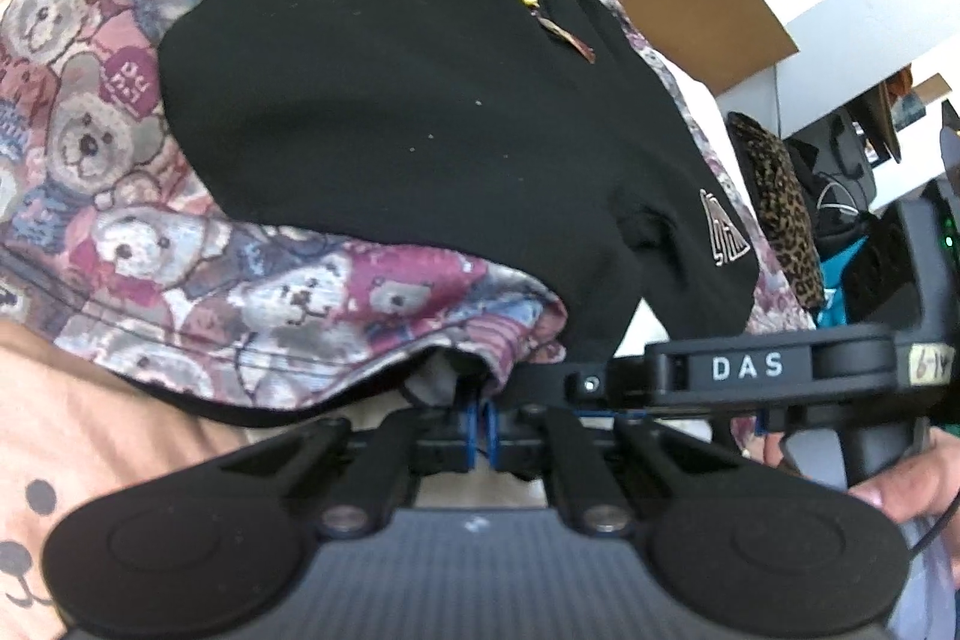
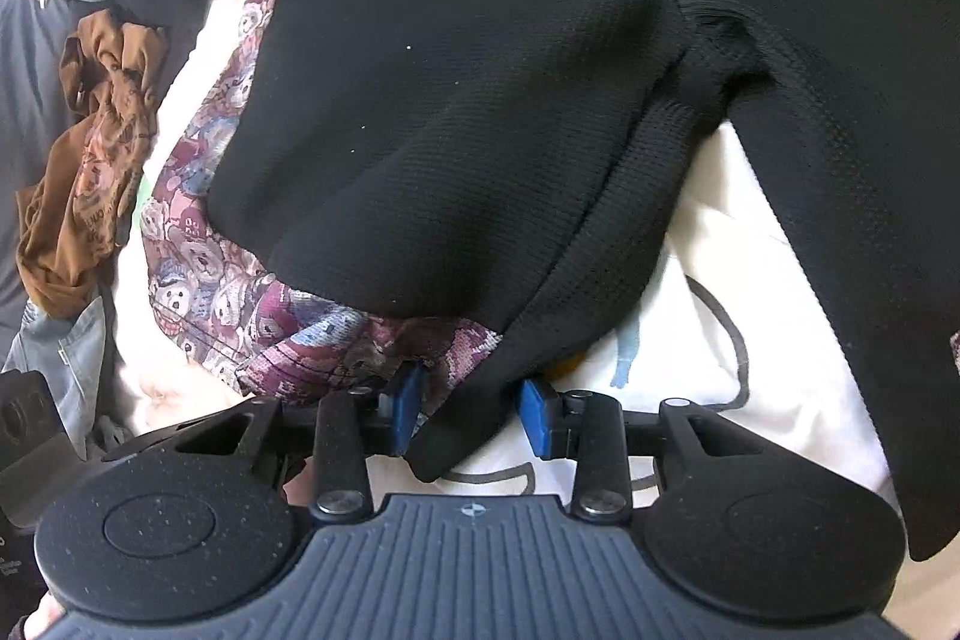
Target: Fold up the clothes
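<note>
Black mesh-knit shorts (image 1: 420, 100) with a drawstring waistband at the far side lie spread on top of a teddy-bear print garment (image 1: 150, 220), which rests on a white cartoon-printed sheet (image 2: 720, 328) on what looks like a bed. The near hem of one leg sits between the blue pads (image 2: 537, 415) of the right tongs (image 2: 474, 409), which stand apart and do not press on the cloth. The left tongs (image 1: 483, 430) are together at the near edge of the bear-print layer; whether they pinch cloth cannot be told, since the fabric overhangs them. To do this step well, judging from the layout, each pair of tongs should take only the black hem, not the patterned layer beneath, and both corners should rise evenly so the fold lands square. Both tools point steeply down at the near edge, side by side, a hand (image 1: 900, 484) gripping the right one's handle.
</note>
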`<act>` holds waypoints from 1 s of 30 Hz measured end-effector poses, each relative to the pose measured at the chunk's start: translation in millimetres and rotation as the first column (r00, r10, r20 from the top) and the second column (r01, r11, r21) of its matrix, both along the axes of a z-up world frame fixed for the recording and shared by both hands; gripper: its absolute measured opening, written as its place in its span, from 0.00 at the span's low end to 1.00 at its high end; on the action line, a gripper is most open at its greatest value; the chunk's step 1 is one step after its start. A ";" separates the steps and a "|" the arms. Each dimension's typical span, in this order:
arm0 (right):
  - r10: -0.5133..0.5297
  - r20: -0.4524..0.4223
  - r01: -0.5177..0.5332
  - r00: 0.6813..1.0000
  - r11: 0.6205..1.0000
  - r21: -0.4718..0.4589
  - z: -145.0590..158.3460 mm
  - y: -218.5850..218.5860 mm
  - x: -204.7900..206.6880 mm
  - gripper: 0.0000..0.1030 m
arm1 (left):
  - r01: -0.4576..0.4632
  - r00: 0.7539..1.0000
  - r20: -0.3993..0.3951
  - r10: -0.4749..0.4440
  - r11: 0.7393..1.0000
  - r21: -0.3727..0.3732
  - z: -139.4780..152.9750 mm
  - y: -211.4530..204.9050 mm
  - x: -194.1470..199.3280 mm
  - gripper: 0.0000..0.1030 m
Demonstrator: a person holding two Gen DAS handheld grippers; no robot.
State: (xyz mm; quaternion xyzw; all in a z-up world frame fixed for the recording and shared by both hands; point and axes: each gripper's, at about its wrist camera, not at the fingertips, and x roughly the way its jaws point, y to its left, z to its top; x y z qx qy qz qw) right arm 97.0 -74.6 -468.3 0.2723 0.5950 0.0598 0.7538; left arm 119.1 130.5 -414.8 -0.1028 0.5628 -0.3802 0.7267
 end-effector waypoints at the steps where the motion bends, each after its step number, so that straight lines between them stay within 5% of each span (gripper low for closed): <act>1: 0.001 -0.001 -0.001 1.000 1.000 -0.002 0.5 0.7 0.3 0.40 | 0.001 1.000 0.000 -0.001 1.000 0.001 -0.2 -0.3 0.2 0.04; 12: -0.007 -0.006 0.008 1.000 1.000 0.009 1.0 2.6 -3.3 0.39 | -0.011 1.000 -0.001 0.011 1.000 0.011 -2.9 1.1 -0.4 0.04; 15: -0.011 -0.011 0.011 1.000 1.000 0.006 0.9 1.5 -3.1 0.20 | -0.016 1.000 0.003 0.016 1.000 0.023 0.2 1.1 -2.2 0.07; 21: 0.006 -0.025 -0.005 1.000 1.000 0.025 3.7 -5.1 -5.9 0.08 | 0.018 0.998 0.056 -0.023 0.995 0.098 15.8 17.1 -13.9 0.21; 30: 0.049 -0.019 -0.049 0.999 0.999 0.010 20.0 -8.1 -12.2 0.01 | -0.182 0.979 0.129 0.159 0.963 0.196 32.9 72.6 -16.6 0.21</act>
